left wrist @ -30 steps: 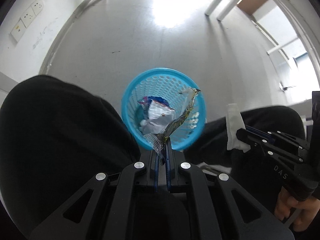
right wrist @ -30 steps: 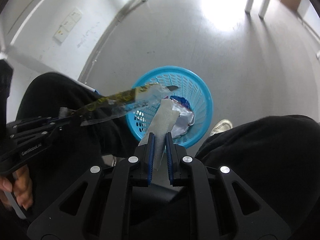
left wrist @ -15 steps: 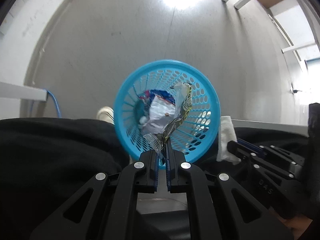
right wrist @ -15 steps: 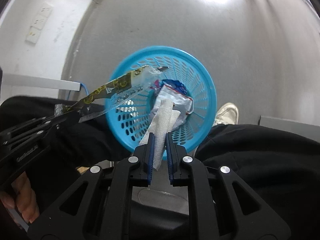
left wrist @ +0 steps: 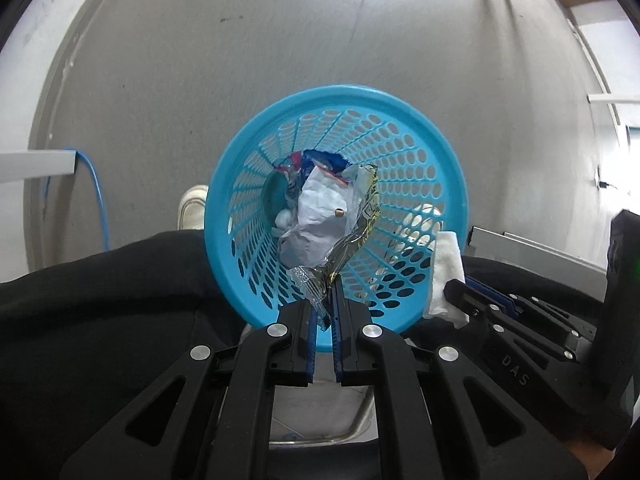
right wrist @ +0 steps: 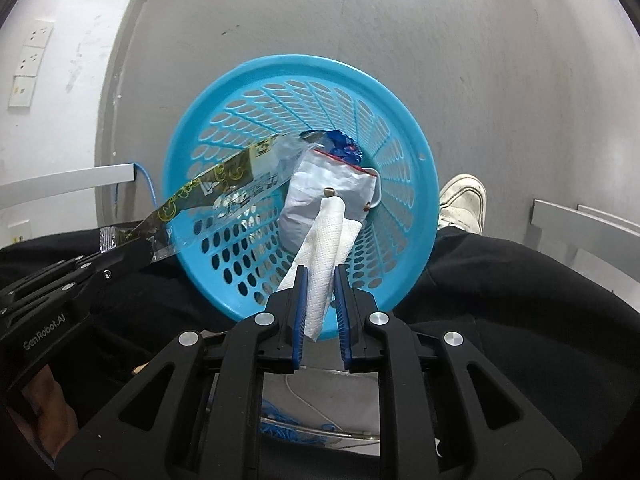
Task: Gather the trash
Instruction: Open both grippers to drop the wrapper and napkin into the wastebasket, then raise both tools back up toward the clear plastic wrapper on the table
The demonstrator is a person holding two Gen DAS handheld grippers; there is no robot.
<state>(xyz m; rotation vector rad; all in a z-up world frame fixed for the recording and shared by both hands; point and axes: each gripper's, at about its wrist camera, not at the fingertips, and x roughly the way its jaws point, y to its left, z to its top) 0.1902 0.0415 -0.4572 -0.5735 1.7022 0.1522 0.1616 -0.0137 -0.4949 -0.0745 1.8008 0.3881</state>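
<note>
**Two pieces poised over the bin, neither dropped**

Below both tools, one round sky-blue perforated plastic wastebasket [right wrist: 404,128] on grey floor, mouth open upward. Inside already: one crumpled white paper bag with a red strip [right wrist: 332,188], one blue-and-red printed packet [right wrist: 340,146] at 12 o'clock of it, possibly one small white wad at 9 o'clock in the left view, hard to make out. So part of the collecting looks done.

Left to finish, by judgement: two releases. Left gripper [left wrist: 323,316] pinched narrow on one long crinkled gold-and-clear foil wrapper [left wrist: 360,216], free end reaching over the basket's middle. Right gripper [right wrist: 320,300] clamped on one folded white paper towel [right wrist: 328,240], tip pointing to 12 o'clock above the white bag. Both pieces above the rim, neither let go yet.

One white sneaker [right wrist: 464,204] at 3 o'clock of the basket.
</note>
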